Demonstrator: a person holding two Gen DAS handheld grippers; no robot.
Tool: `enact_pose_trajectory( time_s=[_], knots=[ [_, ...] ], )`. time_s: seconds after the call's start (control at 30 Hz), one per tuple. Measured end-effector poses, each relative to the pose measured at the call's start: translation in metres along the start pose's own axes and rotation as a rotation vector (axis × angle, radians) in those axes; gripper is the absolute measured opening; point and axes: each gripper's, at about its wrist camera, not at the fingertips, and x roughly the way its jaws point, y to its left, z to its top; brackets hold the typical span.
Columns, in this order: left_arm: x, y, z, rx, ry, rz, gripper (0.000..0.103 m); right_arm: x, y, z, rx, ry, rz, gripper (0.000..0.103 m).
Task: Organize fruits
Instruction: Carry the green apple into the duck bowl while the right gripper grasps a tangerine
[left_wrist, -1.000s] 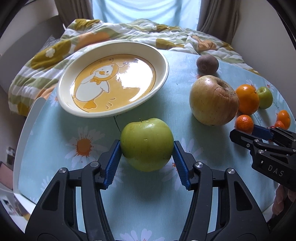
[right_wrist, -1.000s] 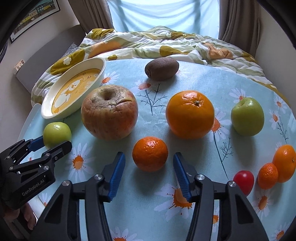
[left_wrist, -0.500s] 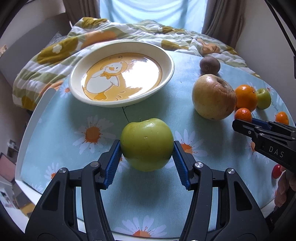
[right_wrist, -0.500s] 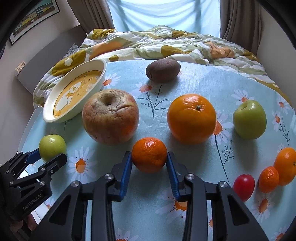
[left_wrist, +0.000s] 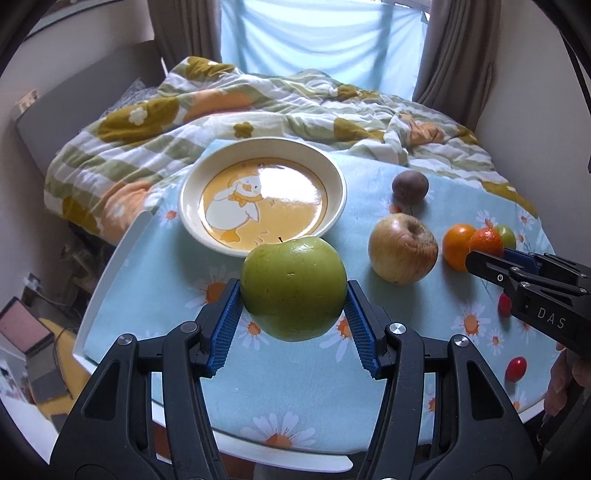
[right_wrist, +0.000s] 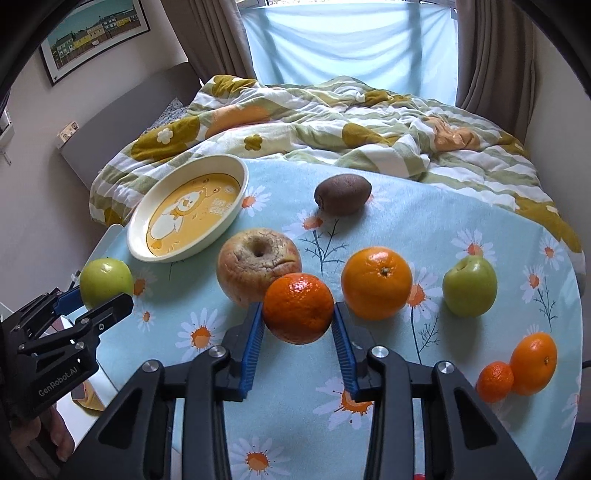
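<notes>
Early days here. The left gripper (left_wrist: 293, 295) has its jaws pinching a green apple (left_wrist: 293, 288), and it hangs clear above the worktop (left_wrist: 295, 384), just short of the duck plate (left_wrist: 192, 206) at 12 o'clock from it. The right gripper (right_wrist: 298, 308) has just closed its jaws on a small mandarin (right_wrist: 298, 306), pads pressed on both sides, also off the cloth. The plate looks bare, so nothing has been sorted yet as far as I can tell. Left on the worktop: a wrinkled apple (right_wrist: 258, 266) at 11 o'clock from the mandarin, a kiwi (right_wrist: 342, 194) at 12, a big orange (right_wrist: 376, 282) at 2, another green apple (right_wrist: 470, 284) at 3, and two more mandarins (right_wrist: 517, 365) around 4. So two fruits in hand, and plenty still to go.
</notes>
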Motion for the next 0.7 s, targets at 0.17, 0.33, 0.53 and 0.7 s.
enact_pose_trajectory(
  time_s=[0.17,0.33,0.53,0.7],
  knots=[
    [-0.017,0.006,0.024,0.010,-0.049,0.008,0.062,-0.012,0.009,0.022,-0.045,-0.024,0.014,0.034],
    [-0.010,0.022,0.056,0.026,-0.073,-0.004,0.062,-0.010,0.023,0.046,-0.072,-0.042,0.012,0.034],
    [0.021,0.044,0.095,0.080,-0.059,-0.049,0.062,0.009,0.038,0.076,-0.051,-0.055,-0.013,0.034],
    [0.059,0.057,0.122,0.150,-0.031,-0.088,0.062,0.030,0.049,0.096,0.013,-0.055,-0.032,0.034]
  ],
)
